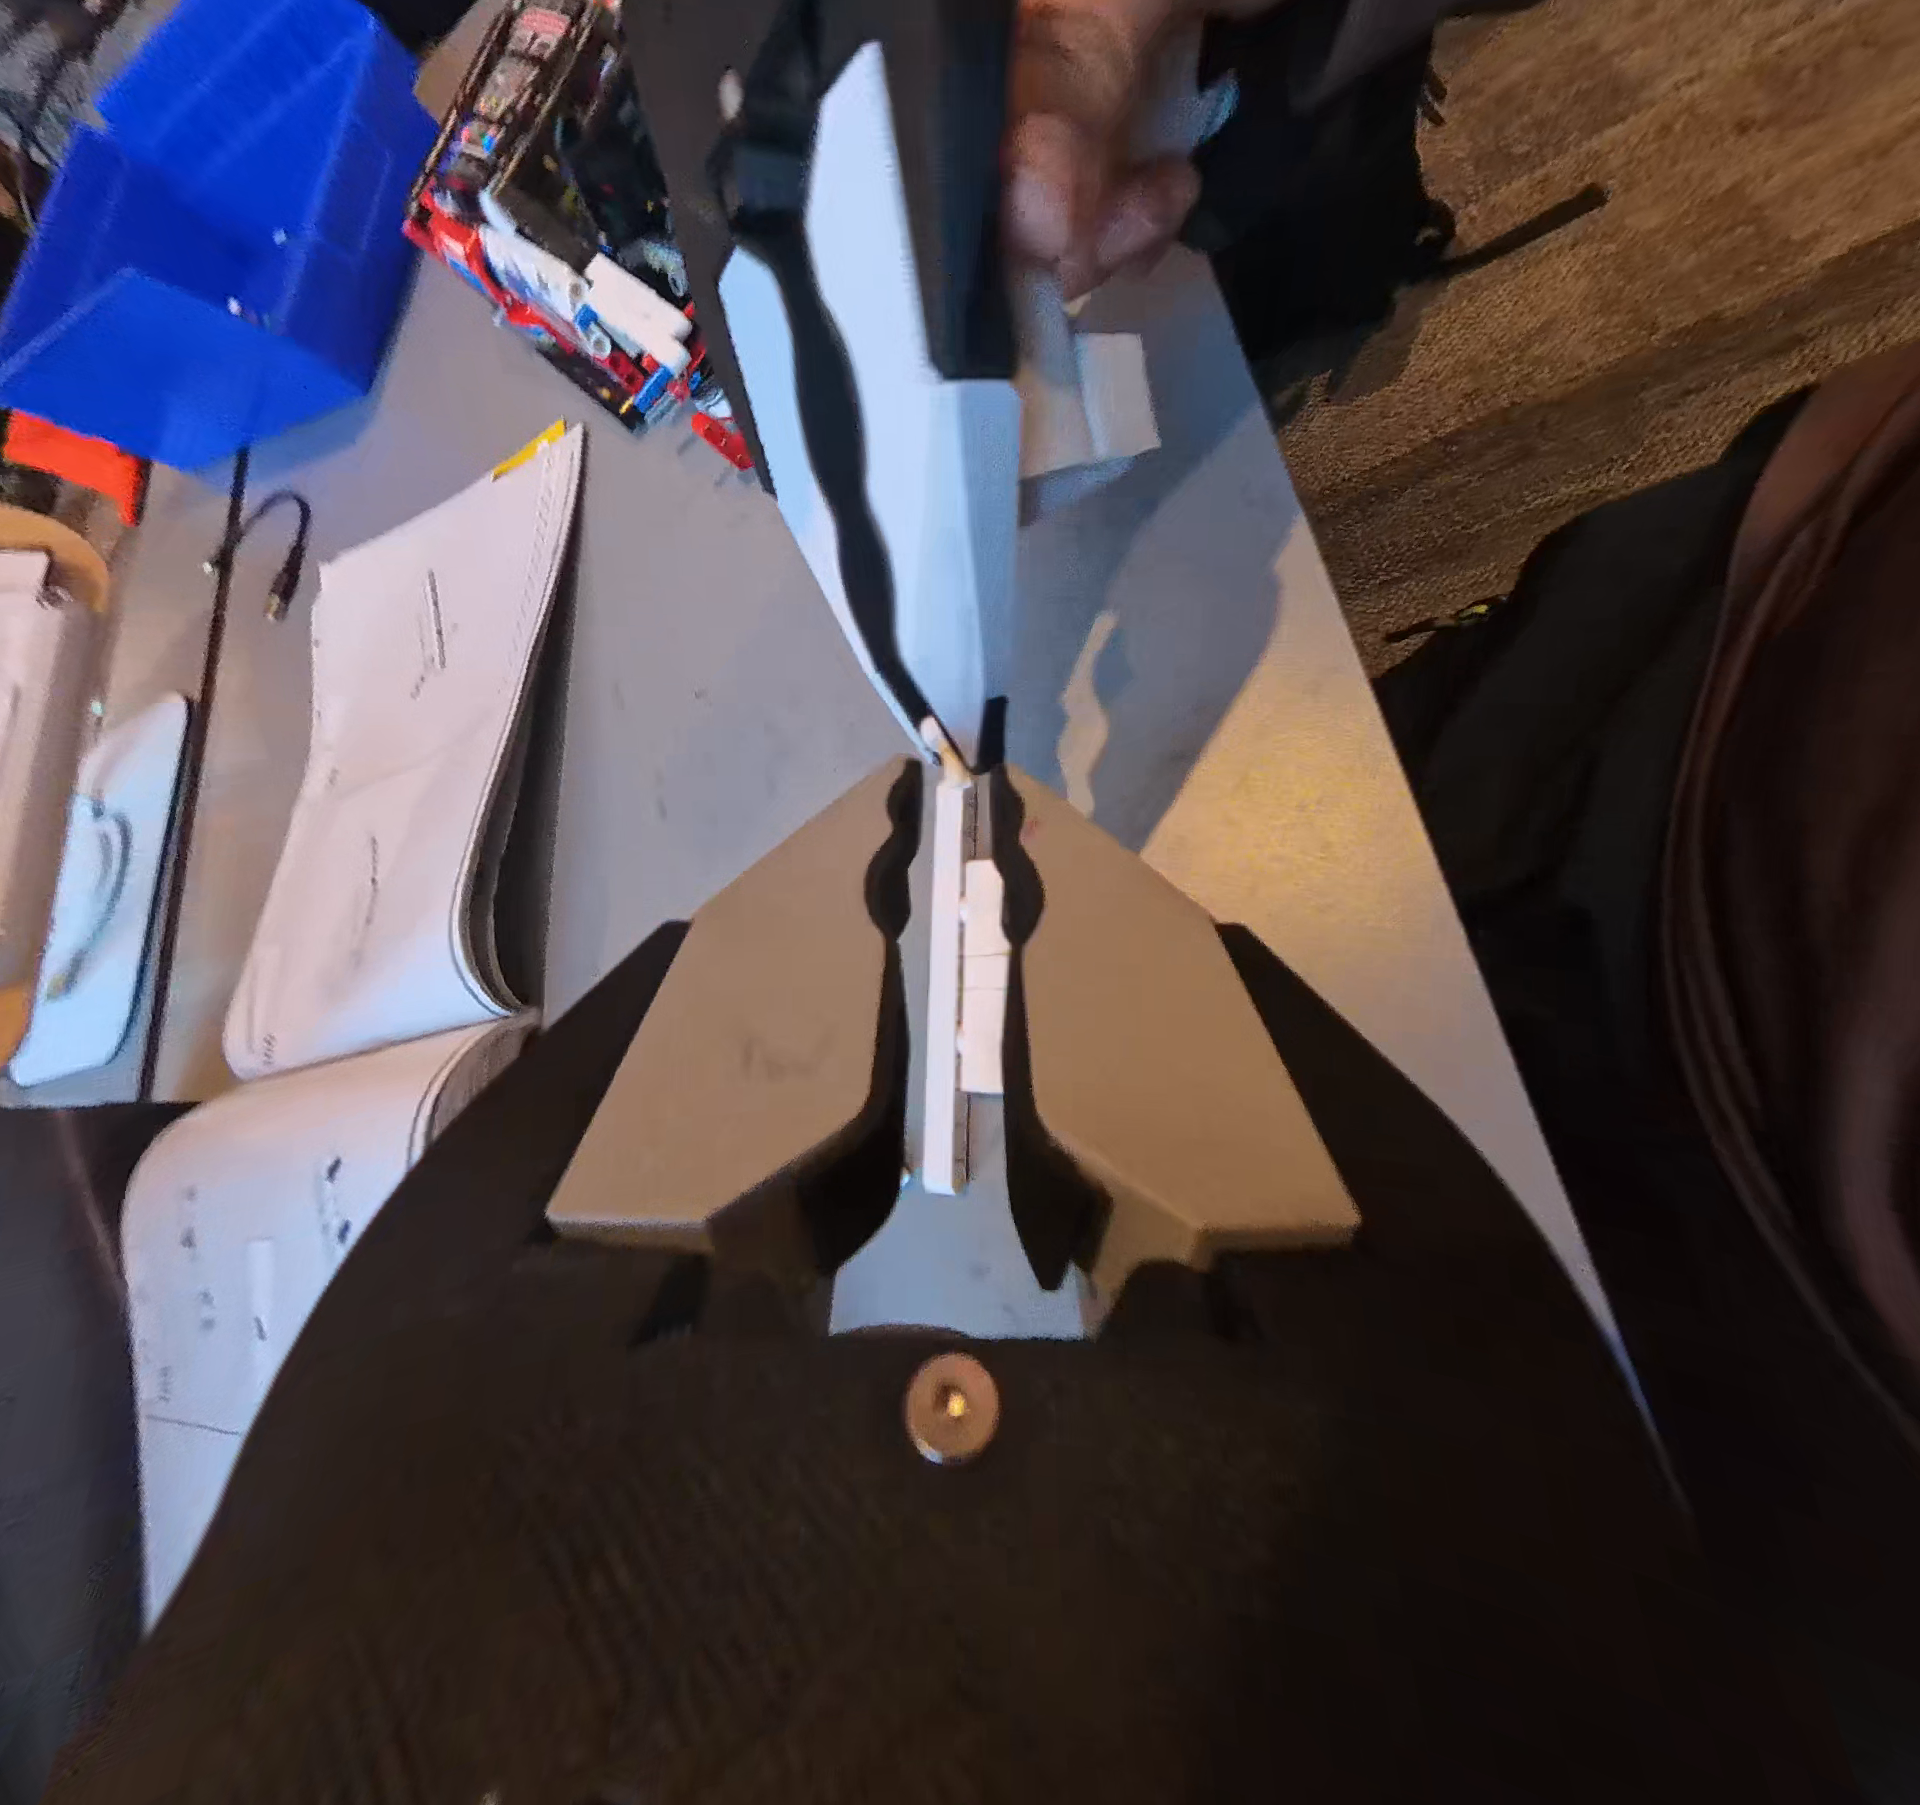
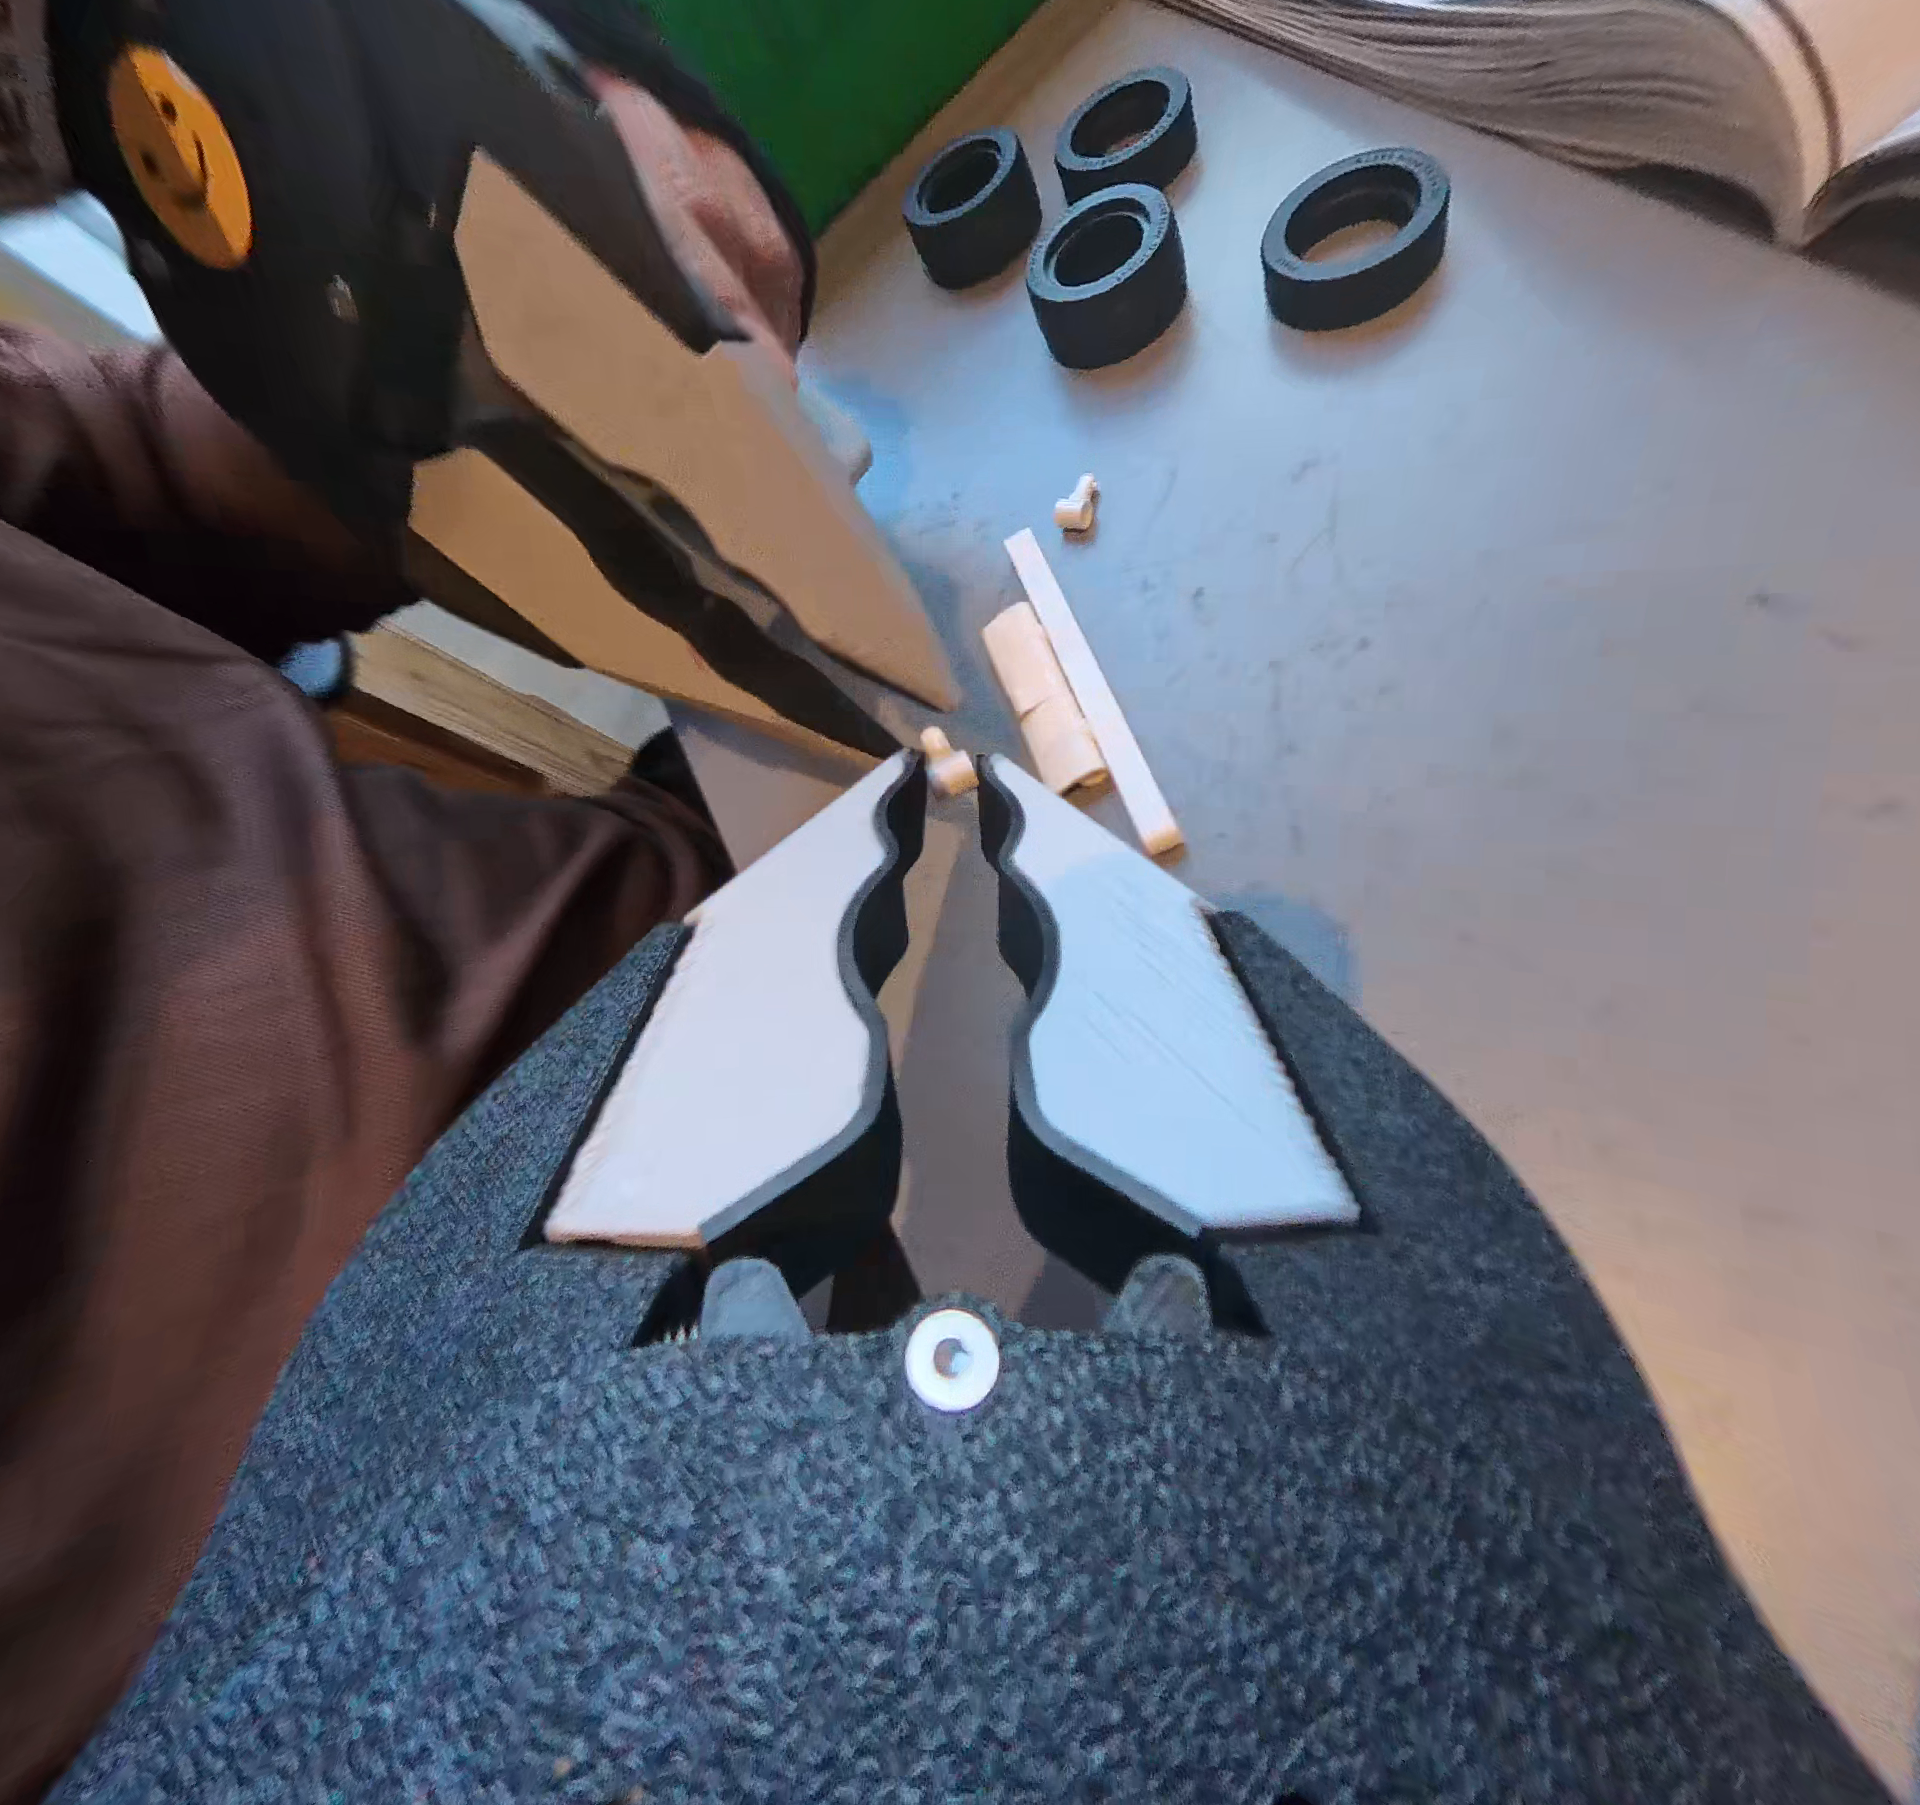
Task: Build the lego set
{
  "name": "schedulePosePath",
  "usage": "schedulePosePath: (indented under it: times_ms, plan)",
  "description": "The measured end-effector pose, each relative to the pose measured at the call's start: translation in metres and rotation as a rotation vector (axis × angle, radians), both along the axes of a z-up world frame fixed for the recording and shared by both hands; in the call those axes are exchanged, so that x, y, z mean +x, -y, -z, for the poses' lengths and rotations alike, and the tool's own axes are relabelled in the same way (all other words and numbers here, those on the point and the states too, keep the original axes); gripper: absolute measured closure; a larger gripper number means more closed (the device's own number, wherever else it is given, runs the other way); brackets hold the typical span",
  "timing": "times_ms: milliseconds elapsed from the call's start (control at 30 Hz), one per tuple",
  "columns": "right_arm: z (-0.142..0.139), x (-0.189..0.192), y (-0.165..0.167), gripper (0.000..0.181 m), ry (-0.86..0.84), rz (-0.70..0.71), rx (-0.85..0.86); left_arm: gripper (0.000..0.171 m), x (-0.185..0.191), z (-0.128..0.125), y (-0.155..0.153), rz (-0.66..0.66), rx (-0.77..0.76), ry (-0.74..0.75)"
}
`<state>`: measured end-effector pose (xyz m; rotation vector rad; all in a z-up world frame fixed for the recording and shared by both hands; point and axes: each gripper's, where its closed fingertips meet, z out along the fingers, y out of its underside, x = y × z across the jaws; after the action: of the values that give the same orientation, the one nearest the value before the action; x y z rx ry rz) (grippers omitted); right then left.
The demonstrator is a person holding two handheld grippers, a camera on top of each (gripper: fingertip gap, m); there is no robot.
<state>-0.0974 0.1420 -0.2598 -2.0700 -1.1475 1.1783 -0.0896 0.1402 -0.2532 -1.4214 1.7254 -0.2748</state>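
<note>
Between my left gripper's (image 1: 961,779) fingers I am pinching a long white lego piece (image 1: 951,986), lying along them above the grey worktop (image 1: 665,716). My right gripper (image 2: 951,776) is squeezing a tiny white peg (image 2: 948,766) at its tips, right by the left gripper's tips. More white pieces (image 2: 1070,695) are lying just beside it, and four black tires (image 2: 1107,275) are sitting farther off near an open booklet (image 2: 1558,41).
</note>
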Motion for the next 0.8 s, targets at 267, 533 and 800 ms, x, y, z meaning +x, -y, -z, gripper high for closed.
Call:
schedulePosePath:
  times_ms: [267,533,800]
  plan:
    - [-0.007,0.003,0.023,0.172,-0.165,-0.036,-0.284,0.168,0.008,-0.008,0.024,0.119,0.095,0.018]
    - [-0.014,0.005,0.04,0.172,-0.234,-0.068,-0.39,0.163,0.01,-0.016,0.038,0.157,0.116,0.052]
    - [-0.017,0.005,0.041,0.172,-0.292,-0.056,-0.43,0.16,0.002,-0.008,0.034,0.08,0.061,0.094]
